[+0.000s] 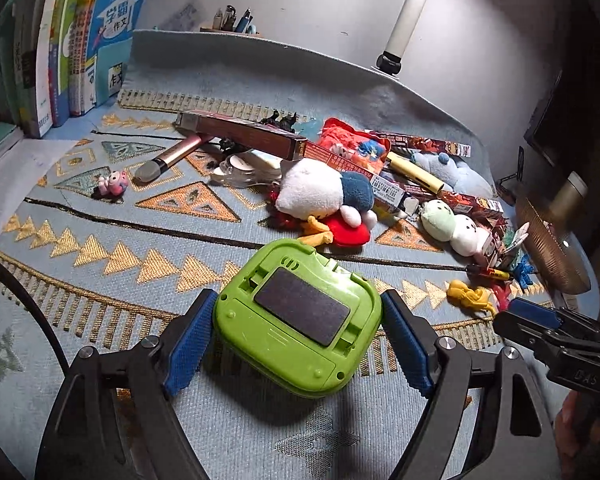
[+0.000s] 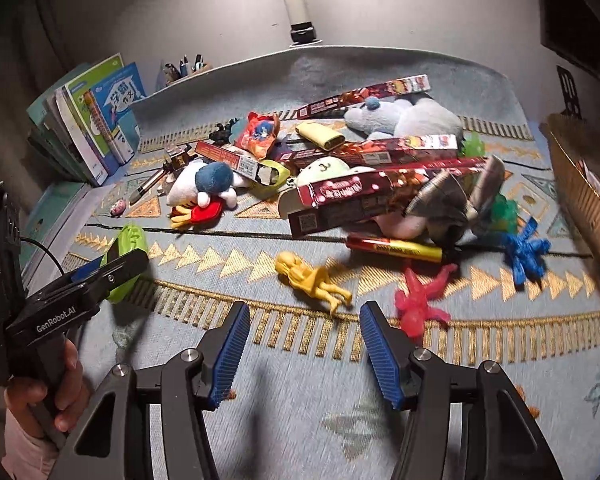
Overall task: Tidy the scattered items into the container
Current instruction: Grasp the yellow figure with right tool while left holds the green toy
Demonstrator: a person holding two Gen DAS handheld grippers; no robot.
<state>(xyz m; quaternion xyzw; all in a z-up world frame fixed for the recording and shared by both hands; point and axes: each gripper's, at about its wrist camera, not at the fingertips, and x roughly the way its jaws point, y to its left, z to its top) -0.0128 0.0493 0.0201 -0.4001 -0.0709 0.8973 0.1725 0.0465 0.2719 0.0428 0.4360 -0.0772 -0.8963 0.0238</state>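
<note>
patterned rug [image 1: 100, 240], green toy [image 1: 300, 320] between left gripper [image 1: 300, 316] (open)

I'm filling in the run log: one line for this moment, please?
left gripper: around green toy, grip unclear | right gripper: open, empty, short of yellow figure | container: far right

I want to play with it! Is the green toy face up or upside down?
Upside down. The green toy shows its underside: a dark pad and moulded panel lines face up.

Lime-green toy [image 1: 298, 320], yellow figure [image 2: 314, 282], blue gold-triangle cloth [image 1: 120, 248]
</note>
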